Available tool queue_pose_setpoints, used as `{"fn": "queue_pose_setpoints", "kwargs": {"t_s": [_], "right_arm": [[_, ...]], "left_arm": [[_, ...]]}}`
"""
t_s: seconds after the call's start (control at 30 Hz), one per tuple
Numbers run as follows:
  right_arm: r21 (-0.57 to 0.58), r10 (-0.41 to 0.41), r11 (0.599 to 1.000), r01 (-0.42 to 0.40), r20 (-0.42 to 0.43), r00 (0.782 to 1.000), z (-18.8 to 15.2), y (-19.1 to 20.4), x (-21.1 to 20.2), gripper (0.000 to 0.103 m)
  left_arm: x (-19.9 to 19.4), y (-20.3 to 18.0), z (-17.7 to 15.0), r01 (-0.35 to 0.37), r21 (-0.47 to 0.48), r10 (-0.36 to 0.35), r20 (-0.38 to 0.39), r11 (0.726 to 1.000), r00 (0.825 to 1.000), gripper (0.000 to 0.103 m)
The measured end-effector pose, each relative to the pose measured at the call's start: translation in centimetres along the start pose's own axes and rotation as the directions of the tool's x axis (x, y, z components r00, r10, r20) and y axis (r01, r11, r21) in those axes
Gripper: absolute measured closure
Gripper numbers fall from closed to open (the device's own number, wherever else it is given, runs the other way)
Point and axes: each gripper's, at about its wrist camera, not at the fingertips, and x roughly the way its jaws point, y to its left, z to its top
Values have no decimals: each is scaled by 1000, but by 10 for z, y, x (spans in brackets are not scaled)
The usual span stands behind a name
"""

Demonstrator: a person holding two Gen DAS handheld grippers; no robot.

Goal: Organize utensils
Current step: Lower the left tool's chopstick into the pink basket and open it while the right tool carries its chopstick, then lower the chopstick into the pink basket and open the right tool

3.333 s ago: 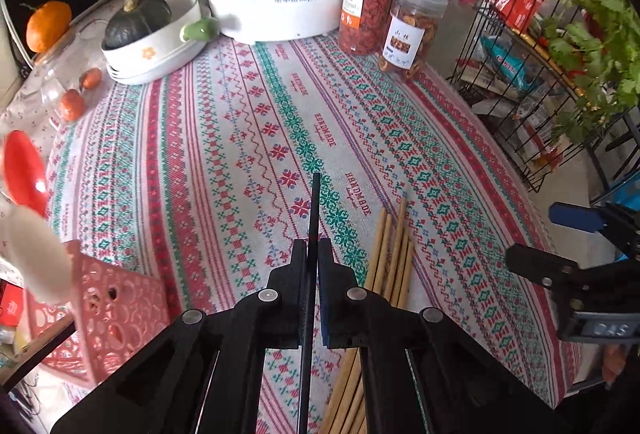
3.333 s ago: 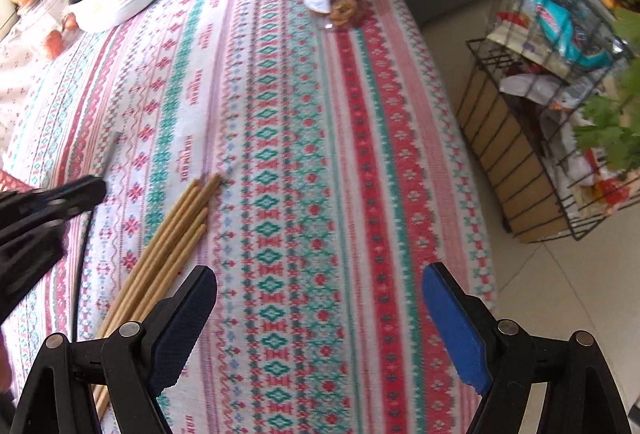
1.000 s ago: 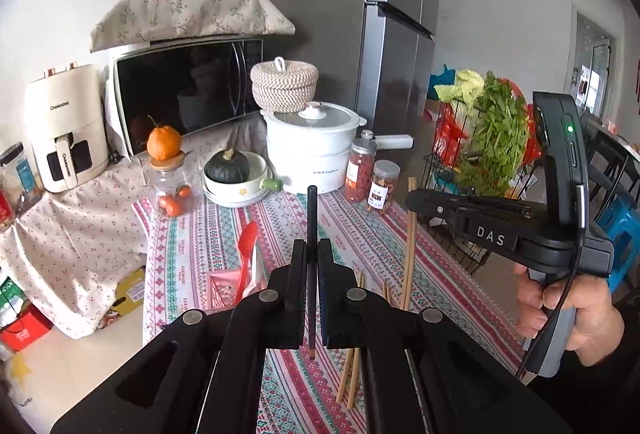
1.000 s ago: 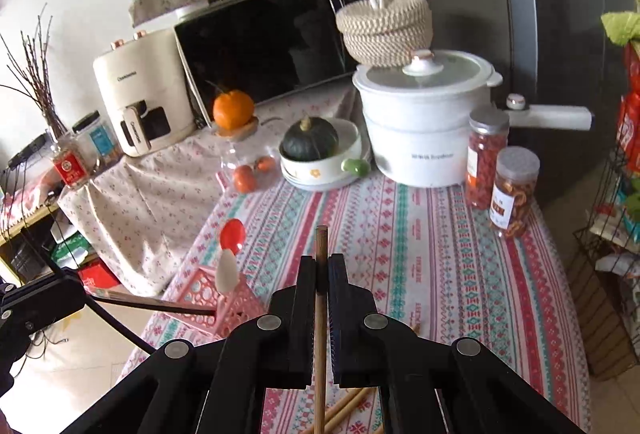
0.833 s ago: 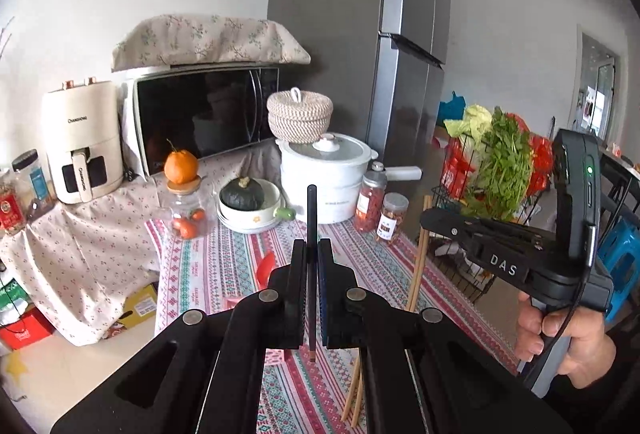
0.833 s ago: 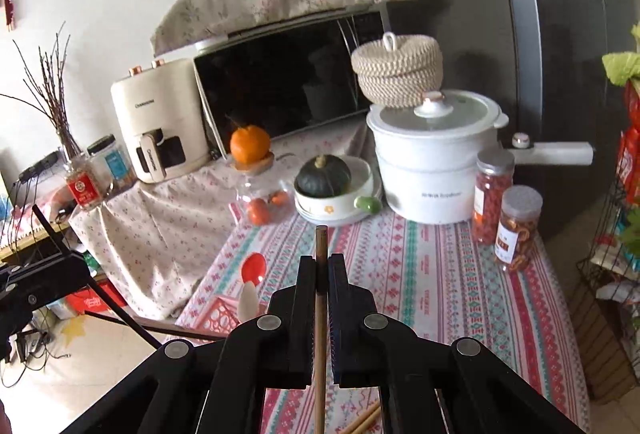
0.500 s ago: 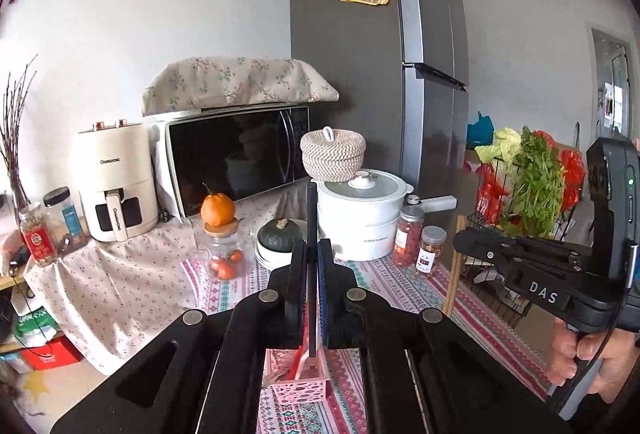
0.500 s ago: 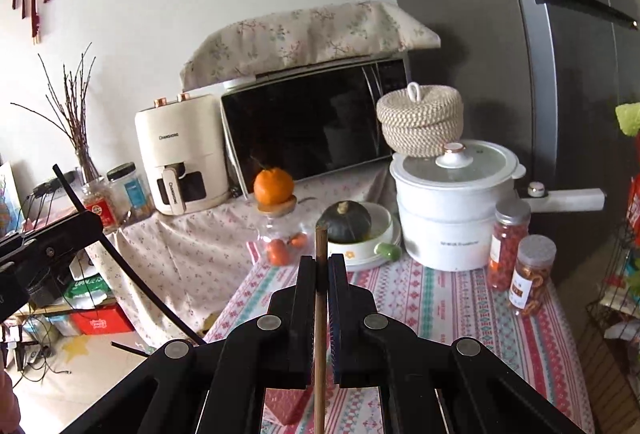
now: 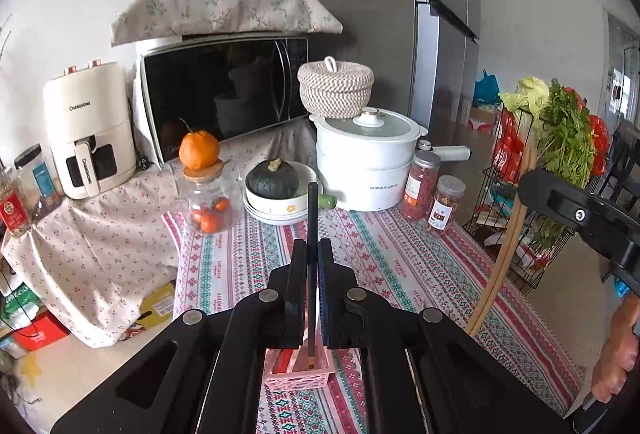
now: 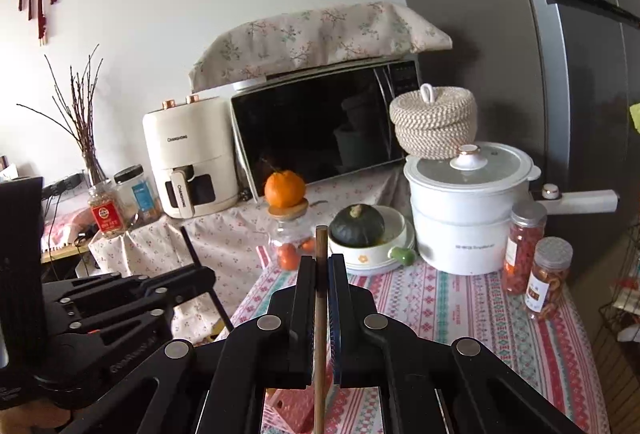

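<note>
My left gripper (image 9: 312,254) is shut on a black chopstick (image 9: 311,218) held upright; its lower end sits inside the pink utensil basket (image 9: 298,374) on the patterned tablecloth. My right gripper (image 10: 320,266) is shut on a wooden chopstick (image 10: 319,334) held upright above the table. That wooden chopstick (image 9: 500,258) and the right gripper's body show at the right of the left wrist view. The left gripper with its black chopstick (image 10: 204,282) shows at the left of the right wrist view. The basket (image 10: 292,408) peeks out below my right jaws.
At the table's far end stand a white pot (image 9: 366,166), two jars (image 9: 434,194), a bowl with a green squash (image 9: 274,186) and a glass jar topped by an orange (image 9: 202,186). A wire vegetable rack (image 9: 540,170) stands to the right. A microwave and air fryer sit behind.
Both grippers lifted from the table, each holding a chopstick, and tilted upright. In the last half second the left one came down, putting the black chopstick's lower end into the pink basket.
</note>
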Motion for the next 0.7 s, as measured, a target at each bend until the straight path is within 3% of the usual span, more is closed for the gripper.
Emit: {"fn": "queue_pose_setpoints", "kwargs": {"t_s": [0.17,0.33,0.7], "right_arm": [[21,15,1000,-15,11,1000,2,0,4,99],[36,26,999,-28,44,999,8,6,8,99],[45,37,998,-44,146,989,27,31,33,99]], "left_arm": [[0,8,3,8,-61,-8,-13,998,1000,95],[-23,15,6,-2,-82,2,1,997,1000,64],[-71,49,-7,-49,-127,48,-11,991,999,54]]}}
